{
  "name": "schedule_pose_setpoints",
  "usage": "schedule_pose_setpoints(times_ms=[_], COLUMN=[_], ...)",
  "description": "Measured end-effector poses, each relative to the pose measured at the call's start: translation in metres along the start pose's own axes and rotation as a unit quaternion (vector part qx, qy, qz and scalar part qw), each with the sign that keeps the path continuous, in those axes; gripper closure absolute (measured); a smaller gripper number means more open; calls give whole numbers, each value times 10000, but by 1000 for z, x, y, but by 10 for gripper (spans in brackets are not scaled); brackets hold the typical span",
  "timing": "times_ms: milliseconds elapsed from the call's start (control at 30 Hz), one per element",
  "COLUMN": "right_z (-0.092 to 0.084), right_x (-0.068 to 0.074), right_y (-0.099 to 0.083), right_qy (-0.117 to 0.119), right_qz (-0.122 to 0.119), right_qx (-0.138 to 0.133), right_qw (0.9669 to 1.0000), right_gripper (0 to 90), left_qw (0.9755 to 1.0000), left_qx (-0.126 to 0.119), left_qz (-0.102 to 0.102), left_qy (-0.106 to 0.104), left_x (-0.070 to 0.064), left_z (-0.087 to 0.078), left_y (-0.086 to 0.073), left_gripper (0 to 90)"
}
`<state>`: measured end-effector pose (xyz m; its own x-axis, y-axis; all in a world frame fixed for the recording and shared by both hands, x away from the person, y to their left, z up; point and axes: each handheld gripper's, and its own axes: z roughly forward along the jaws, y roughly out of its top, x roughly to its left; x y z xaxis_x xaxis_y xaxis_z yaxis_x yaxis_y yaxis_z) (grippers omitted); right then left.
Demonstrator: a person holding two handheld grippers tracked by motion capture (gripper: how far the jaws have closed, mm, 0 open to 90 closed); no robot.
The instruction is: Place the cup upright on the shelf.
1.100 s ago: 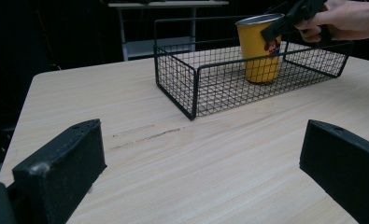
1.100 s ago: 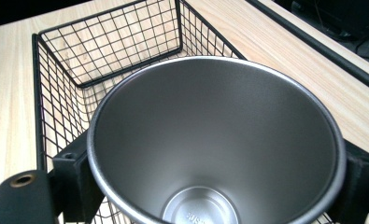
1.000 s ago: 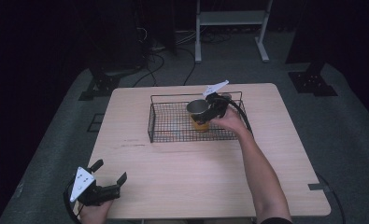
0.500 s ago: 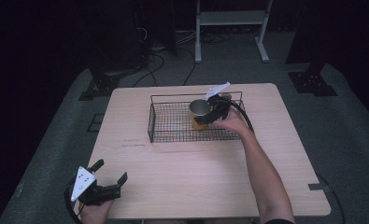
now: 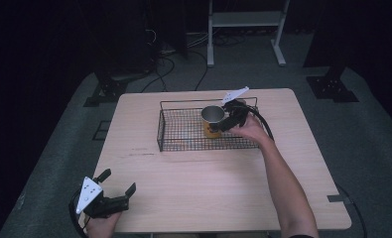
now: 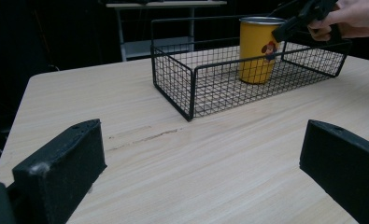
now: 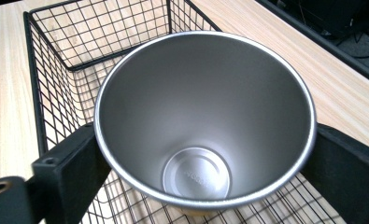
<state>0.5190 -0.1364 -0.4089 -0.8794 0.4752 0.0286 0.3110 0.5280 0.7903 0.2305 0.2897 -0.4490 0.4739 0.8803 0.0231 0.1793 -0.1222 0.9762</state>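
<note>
A yellow cup (image 5: 212, 115) with a steel inside stands upright in the right part of a black wire basket (image 5: 159, 124) at the back of the table. My right gripper (image 5: 224, 120) comes in from the right, shut on the cup, one jaw against each side of the rim. The right gripper view looks down into the empty cup (image 7: 205, 116) between those jaws, with the basket (image 7: 32, 46) under it. My left gripper (image 5: 118, 182) rests open at the table's front left corner, nothing between its fingers. It faces the basket (image 6: 173, 70) and the cup (image 6: 257, 51).
The wooden table (image 5: 208, 188) is bare around the basket. Beyond its far edge, on the dark floor, are a white-framed stand (image 5: 243, 20), cables (image 5: 168, 59) and black stand bases (image 5: 332, 89).
</note>
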Motion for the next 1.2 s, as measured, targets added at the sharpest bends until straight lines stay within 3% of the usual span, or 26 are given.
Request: schedule_pose_setpoints(times_ms=[667,1200], right_z=[-29,-55], right_x=[1,8], right_y=[-3,-6], right_qy=[-156,-25], right_qz=[-80,-76], right_qx=[-46,-306], right_qw=[9998,9995], right_gripper=[38,43], left_qw=[10000,10000], left_qx=[3,8], left_qz=[26,24], left_qy=[-13,-4], left_x=[-1,-3], left_z=[1,3], left_y=[0,1], left_gripper=[0,0])
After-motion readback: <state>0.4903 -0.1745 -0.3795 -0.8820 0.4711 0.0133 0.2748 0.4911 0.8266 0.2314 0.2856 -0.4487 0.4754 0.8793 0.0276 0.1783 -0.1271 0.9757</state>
